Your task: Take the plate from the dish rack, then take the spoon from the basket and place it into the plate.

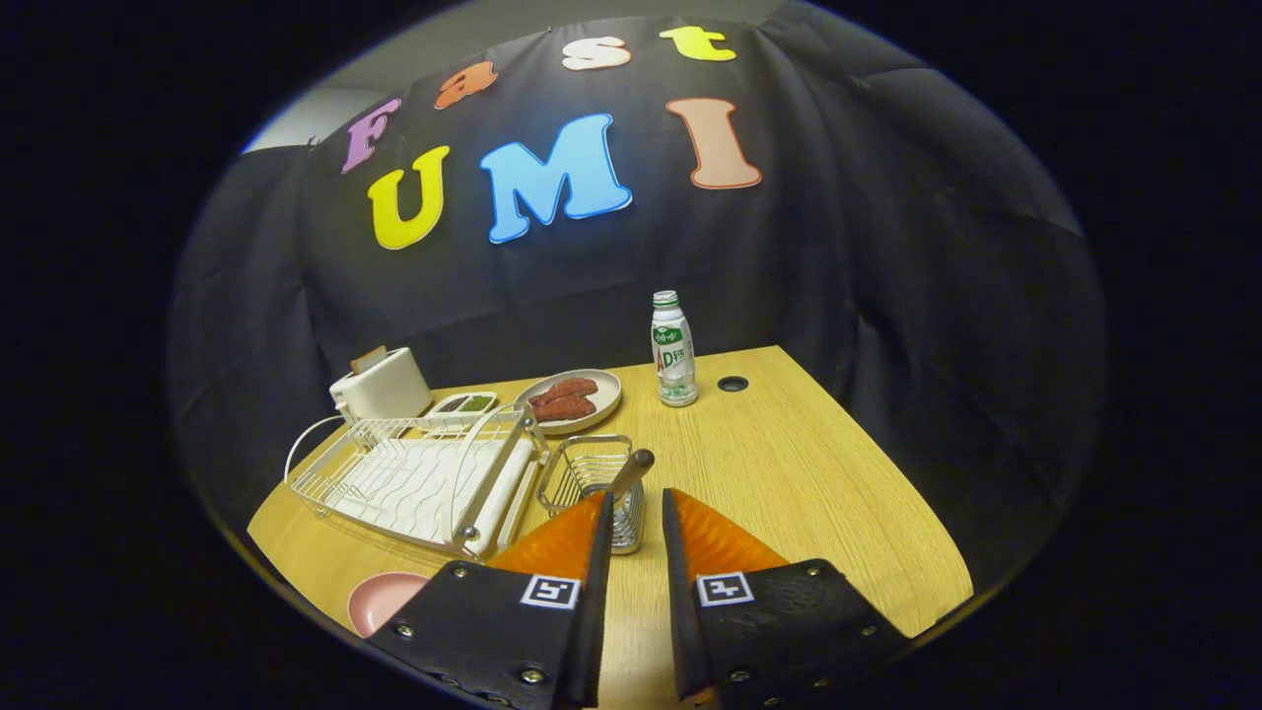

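Already the pink plate lies on the table; gripper parted, empty, before the basket holding the spoon

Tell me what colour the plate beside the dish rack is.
Pink; the plate shows best in the gripper view.

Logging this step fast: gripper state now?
Gripper: open by a narrow gap, holding nothing; the spoon stands in the basket just ahead of its fingertips.
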`<state>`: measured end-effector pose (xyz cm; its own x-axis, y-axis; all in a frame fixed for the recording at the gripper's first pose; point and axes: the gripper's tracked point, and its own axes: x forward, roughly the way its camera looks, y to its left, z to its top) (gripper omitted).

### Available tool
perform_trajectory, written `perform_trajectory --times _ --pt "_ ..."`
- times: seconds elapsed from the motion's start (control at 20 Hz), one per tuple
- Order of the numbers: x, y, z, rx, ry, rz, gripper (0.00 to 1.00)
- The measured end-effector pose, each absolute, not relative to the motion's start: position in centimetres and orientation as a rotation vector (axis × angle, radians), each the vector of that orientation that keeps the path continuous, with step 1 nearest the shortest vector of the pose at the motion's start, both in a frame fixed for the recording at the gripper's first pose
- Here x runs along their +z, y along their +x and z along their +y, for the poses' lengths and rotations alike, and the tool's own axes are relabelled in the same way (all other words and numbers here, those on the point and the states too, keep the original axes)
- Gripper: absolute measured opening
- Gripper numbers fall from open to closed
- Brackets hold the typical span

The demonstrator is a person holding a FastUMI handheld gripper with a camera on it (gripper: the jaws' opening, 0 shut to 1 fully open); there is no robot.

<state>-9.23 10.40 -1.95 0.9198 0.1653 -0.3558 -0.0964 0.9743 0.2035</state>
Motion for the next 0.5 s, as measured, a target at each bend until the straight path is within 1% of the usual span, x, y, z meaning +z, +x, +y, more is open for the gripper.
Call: perform_trajectory --times 0.35,0.5 --pt "-2.6 -5.9 10.8 0.145 0.201 0.355 0.29" --pt "-2.5 -4.9 11.0 0.156 0.171 0.317 0.29"
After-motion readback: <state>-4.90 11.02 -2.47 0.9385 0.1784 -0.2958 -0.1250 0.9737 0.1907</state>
